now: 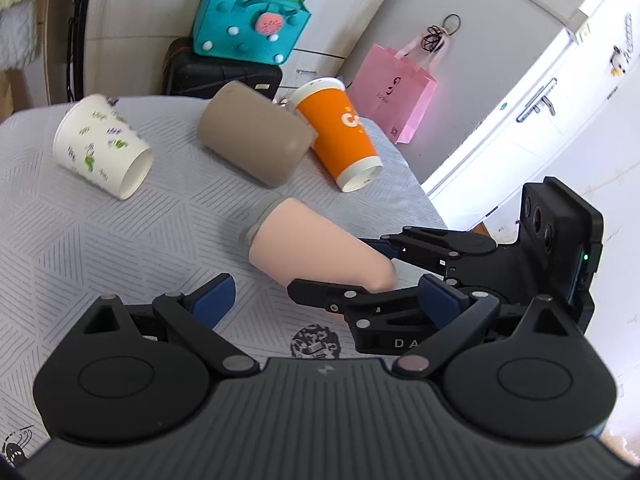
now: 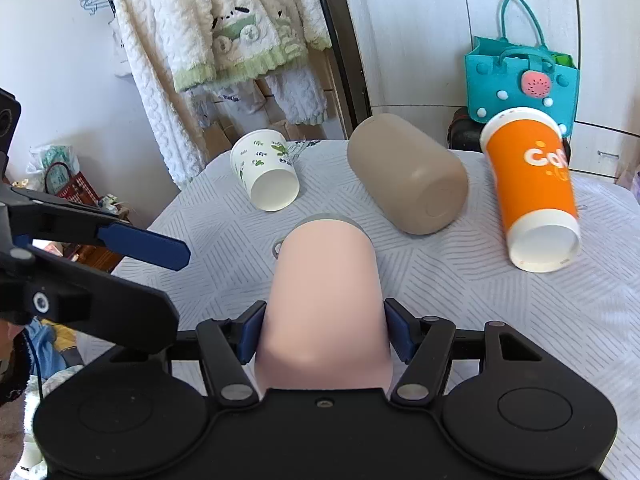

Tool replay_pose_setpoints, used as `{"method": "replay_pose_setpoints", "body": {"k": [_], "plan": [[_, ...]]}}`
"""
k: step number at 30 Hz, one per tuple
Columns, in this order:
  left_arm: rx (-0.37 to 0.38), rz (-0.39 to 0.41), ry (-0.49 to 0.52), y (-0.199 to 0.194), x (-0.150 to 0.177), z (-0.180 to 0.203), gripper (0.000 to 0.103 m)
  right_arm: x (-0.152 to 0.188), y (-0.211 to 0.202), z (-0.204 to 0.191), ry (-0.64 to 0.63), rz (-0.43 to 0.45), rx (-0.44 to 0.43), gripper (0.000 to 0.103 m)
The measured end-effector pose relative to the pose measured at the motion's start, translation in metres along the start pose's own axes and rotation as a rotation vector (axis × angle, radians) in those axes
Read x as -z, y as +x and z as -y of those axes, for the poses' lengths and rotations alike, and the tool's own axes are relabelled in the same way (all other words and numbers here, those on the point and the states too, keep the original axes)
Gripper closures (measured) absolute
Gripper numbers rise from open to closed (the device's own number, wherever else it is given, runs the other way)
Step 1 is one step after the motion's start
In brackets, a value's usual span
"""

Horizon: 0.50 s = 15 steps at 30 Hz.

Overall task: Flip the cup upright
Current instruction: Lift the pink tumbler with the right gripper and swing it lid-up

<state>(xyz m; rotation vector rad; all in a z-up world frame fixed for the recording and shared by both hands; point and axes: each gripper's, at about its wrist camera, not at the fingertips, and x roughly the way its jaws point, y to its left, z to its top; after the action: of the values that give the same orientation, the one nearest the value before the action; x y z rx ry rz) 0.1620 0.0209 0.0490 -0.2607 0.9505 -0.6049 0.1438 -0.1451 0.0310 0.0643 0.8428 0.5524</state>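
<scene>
A pink cup [image 2: 324, 300] with a grey rim lies on its side on the table, base toward the right wrist camera. My right gripper [image 2: 324, 334] is shut on its base end, one blue pad on each side. In the left wrist view the pink cup [image 1: 308, 244] lies ahead with the right gripper [image 1: 380, 264] clamped on it from the right. My left gripper [image 1: 326, 296] is open and empty just in front of the cup; it also shows at the left of the right wrist view [image 2: 160, 246].
A white floral paper cup [image 1: 102, 146], a tan cup [image 1: 252, 132] and an orange paper cup [image 1: 340, 132] all lie on their sides farther back on the grey patterned tablecloth [image 1: 120, 232]. A teal bag [image 1: 250, 20] on a black case stands behind the table. The table edge runs along the right.
</scene>
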Motion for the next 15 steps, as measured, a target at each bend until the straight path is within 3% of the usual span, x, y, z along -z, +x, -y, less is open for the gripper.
{"method": "replay_pose_setpoints", "body": {"k": [5, 15], "plan": [[0.046, -0.029, -0.067, 0.011, 0.0, -0.019, 0.004, -0.001, 0.009, 0.001, 0.01, -0.023, -0.02, 0.035], [0.07, -0.061, -0.104, 0.038, 0.005, -0.027, 0.004, 0.002, 0.022, 0.001, -0.035, -0.051, -0.004, 0.035]]}}
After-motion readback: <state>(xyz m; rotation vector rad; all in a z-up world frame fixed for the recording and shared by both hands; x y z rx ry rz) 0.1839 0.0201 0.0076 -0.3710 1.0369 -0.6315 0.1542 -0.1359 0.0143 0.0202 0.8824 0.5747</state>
